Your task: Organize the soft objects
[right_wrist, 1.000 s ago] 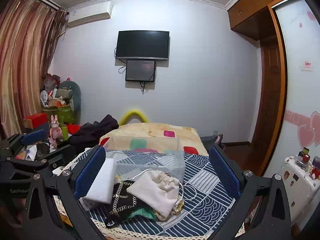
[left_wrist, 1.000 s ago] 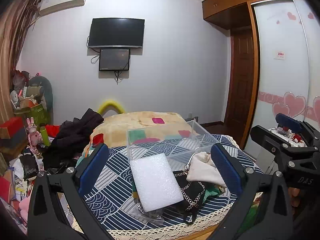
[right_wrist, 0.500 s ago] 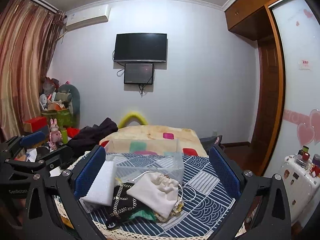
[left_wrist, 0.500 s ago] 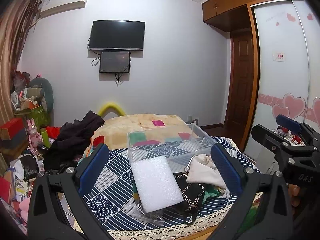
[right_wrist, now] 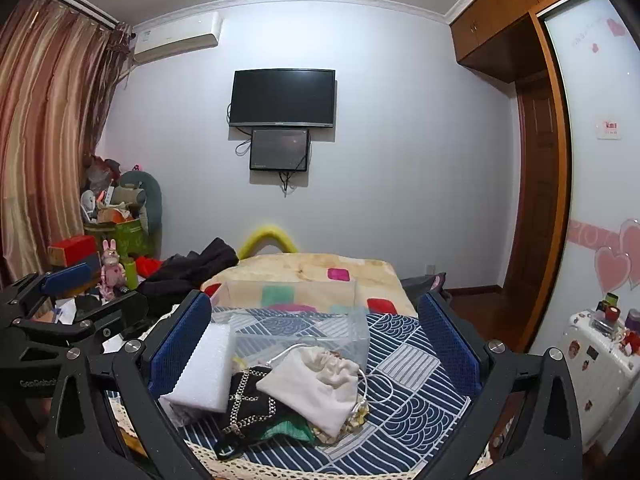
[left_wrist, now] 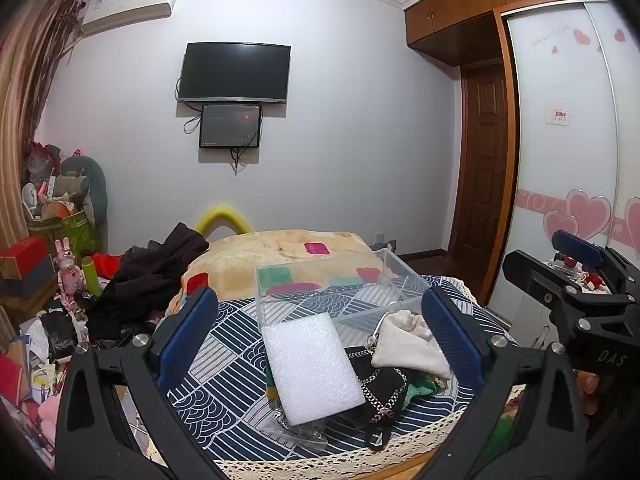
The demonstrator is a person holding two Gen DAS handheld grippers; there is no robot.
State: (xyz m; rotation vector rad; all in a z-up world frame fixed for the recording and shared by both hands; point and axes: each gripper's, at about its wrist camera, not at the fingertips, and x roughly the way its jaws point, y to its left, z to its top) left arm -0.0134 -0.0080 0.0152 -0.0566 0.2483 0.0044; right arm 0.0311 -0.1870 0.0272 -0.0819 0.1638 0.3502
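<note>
Ahead of the left gripper (left_wrist: 320, 334) lie one white foam pad (left_wrist: 312, 364), one cream drawstring pouch (left_wrist: 408, 346), one black chain-trimmed bag (left_wrist: 380, 390) and one green cloth (left_wrist: 418, 390). Beyond them stands one clear plastic box (left_wrist: 332, 288). Two grippers show, and two screens (left_wrist: 234, 74) hang on the far wall.

You are in a home bedroom: a bed (left_wrist: 280, 256) lies beyond your jaws, a television (left_wrist: 235, 73) hangs above it, a wardrobe (left_wrist: 568, 152) stands right.
</note>
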